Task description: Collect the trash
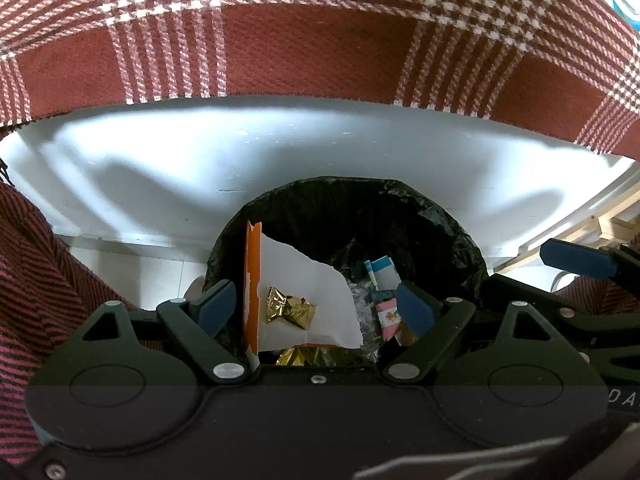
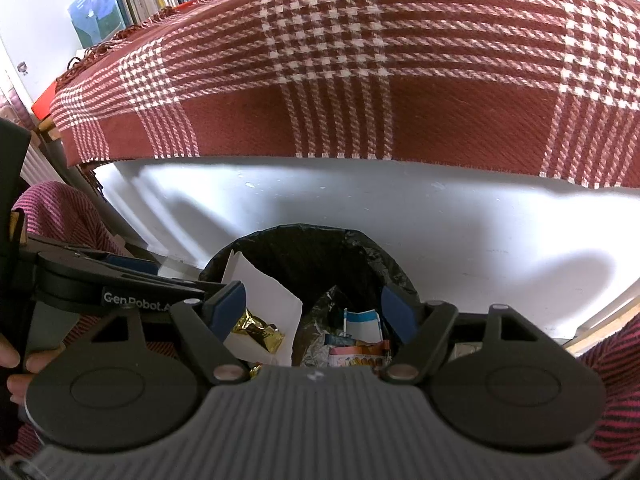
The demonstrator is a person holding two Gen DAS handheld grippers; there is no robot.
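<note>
One crumpled gold foil wrapper (image 1: 290,310) lies on a torn white-and-orange paper sheet (image 1: 316,300) inside the round black-bag-lined bin (image 1: 460,236) (against its left rim). Left gripper (image 1: 316,308) and right gripper (image 2: 310,312) hover above, jaws wide, empty. Beyond: red-and-white plaid cloth (image 1: 320,40).

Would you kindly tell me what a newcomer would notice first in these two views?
First, the red and white plaid cloth filling the upper half and hanging over a white edge. Below it, at centre, stands a bin lined with a black bag, holding a torn white and orange paper with a gold wrapper lying on it, beside colourful packets. Both tongs, left and right, hang open above the bin, holding nothing.
</note>
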